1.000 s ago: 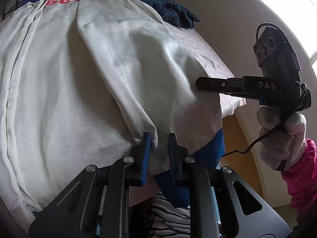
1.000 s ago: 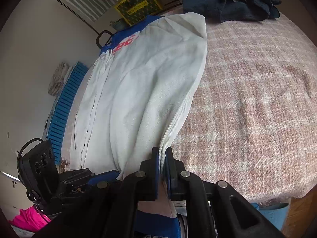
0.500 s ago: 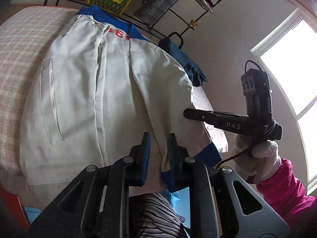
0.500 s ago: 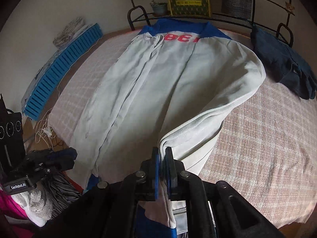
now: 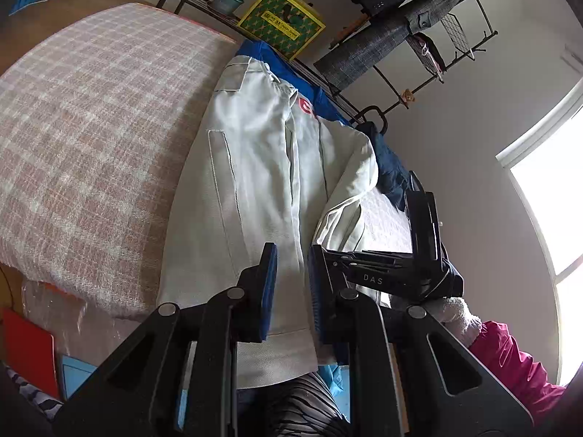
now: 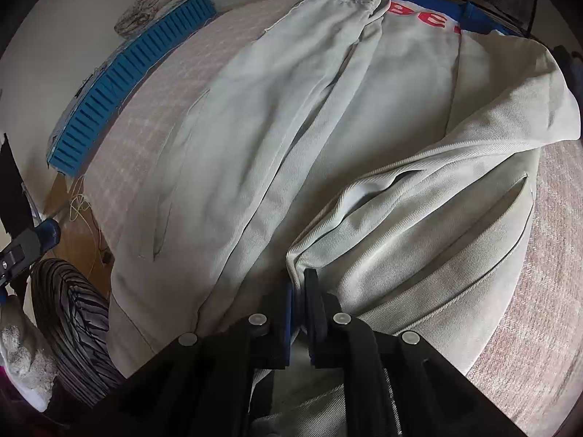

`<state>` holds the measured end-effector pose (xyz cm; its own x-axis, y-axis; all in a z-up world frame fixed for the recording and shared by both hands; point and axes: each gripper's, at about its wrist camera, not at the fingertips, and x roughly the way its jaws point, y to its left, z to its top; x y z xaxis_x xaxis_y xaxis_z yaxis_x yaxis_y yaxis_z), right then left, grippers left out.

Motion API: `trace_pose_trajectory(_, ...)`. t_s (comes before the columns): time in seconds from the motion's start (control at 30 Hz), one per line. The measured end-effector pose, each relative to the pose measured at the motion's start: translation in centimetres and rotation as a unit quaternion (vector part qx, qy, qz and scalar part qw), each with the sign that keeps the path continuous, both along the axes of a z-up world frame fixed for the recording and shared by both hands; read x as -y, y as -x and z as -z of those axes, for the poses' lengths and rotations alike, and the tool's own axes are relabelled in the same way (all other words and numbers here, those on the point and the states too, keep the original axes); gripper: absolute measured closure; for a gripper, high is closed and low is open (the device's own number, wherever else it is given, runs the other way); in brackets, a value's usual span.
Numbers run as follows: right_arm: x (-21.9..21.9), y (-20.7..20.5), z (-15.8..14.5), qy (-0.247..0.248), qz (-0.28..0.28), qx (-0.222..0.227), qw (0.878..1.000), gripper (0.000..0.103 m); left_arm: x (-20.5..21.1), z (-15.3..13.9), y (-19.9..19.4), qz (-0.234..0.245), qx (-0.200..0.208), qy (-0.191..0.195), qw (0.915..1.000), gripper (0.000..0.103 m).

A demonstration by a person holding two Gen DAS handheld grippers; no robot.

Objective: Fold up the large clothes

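Since the earlier frame, both grippers have carried the right half of the jacket inward across its body.

Left wrist view: the left gripper (image 5: 290, 284) stands over the jacket's hem, fingers slightly spread; whether they pinch fabric cannot be told. The pale grey jacket (image 5: 255, 182) lies lengthwise on the checked bed cover (image 5: 91, 127). The right gripper (image 5: 382, 266) sits just beside the left one.

Right wrist view: the right gripper (image 6: 299, 291) is opening, the folded panel's corner (image 6: 295, 255) between its fingers. Judgement: one side fold is laid; the other side and the crosswise fold remain.
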<state>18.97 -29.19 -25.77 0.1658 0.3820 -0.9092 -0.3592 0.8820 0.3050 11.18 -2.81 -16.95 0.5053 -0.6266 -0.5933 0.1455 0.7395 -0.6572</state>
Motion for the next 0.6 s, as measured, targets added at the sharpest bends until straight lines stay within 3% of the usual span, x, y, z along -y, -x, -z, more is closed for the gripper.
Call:
trace_pose_trajectory(0.03,0.8,0.1,-0.2,-0.025,0.009,-0.01,1.0,0.091,0.4,0.1,-0.1,0.004,-0.002,0.0,1.0,0.088)
trace_pose_trajectory(0.13,3.2,1.0,-2.0,-0.106,0.031,-0.015,0.994,0.069,2.3,0.2,-0.5,0.025,-0.002,-0.004,0.9997,0.088)
trace_pose_trajectory(0.2,5.4,2.1,-3.7,-0.162,0.038,0.0,0.986,0.069,3.6,0.0,-0.7,0.04,0.001,-0.004,0.9992,0.088)
trace_pose_trajectory(0.27,7.7,3.1,-5.1,-0.195,0.052,0.018,0.979,0.066,5.1,-0.1,-0.9,0.058,0.003,-0.008,0.9983,0.071)
trace_pose_trajectory(0.33,10.4,3.5,-6.0,-0.197,0.079,0.039,0.977,0.059,6.7,0.0,-1.2,0.068,0.003,-0.007,0.9977,0.059)
trace_pose_trajectory(0.4,13.3,3.4,-6.2,-0.191,0.117,0.056,0.973,0.05,8.5,0.0,-1.3,0.088,0.003,-0.007,0.9961,0.059)
trace_pose_trajectory(0.6,21.4,0.7,-4.2,-0.186,0.23,0.057,0.953,0.05,13.3,-2.1,-3.6,0.127,0.018,-0.011,0.9917,0.059)
